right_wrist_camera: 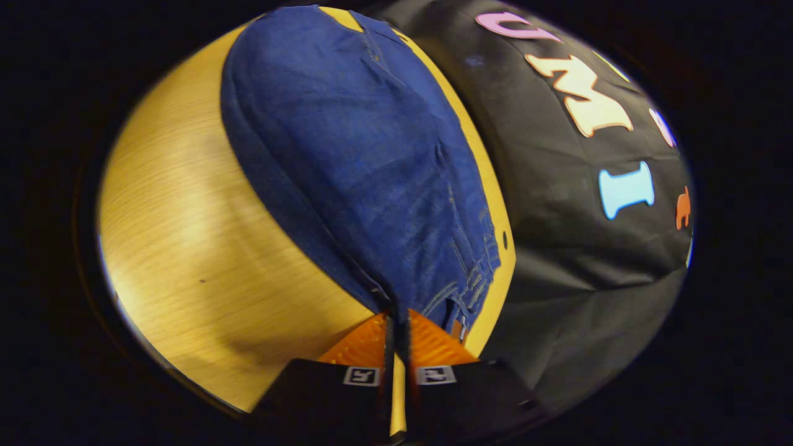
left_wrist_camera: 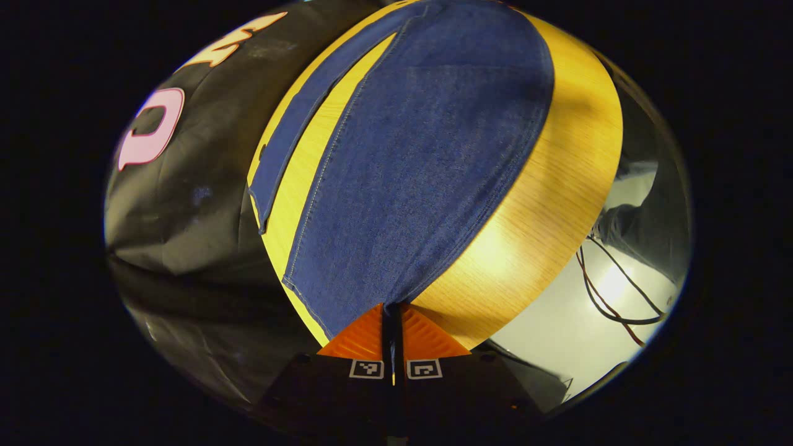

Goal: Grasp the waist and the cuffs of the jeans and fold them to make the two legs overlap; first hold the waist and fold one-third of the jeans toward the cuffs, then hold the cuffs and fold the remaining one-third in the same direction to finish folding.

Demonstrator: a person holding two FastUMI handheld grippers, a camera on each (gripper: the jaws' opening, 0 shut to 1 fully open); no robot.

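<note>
The blue jeans (left_wrist_camera: 421,161) lie flat on the wooden table (left_wrist_camera: 557,186). In the left gripper view one wide leg runs away from me, and the other leg (left_wrist_camera: 291,142) lies as a narrow strip further left. My left gripper (left_wrist_camera: 391,308) is shut on the near cuff corner at the table's edge, its orange fingers (left_wrist_camera: 359,337) pressed together on the denim. In the right gripper view the waist end of the jeans (right_wrist_camera: 359,155) shows belt loops and seams (right_wrist_camera: 471,279). My right gripper (right_wrist_camera: 397,314) is shut on the waist's edge.
The table's bare wood (right_wrist_camera: 186,235) stretches to the left of the jeans in the right gripper view. Black cloth wall (right_wrist_camera: 588,248) hangs close beyond the table's far edge. Beside the table, the pale floor (left_wrist_camera: 576,322) carries loose cables (left_wrist_camera: 613,297).
</note>
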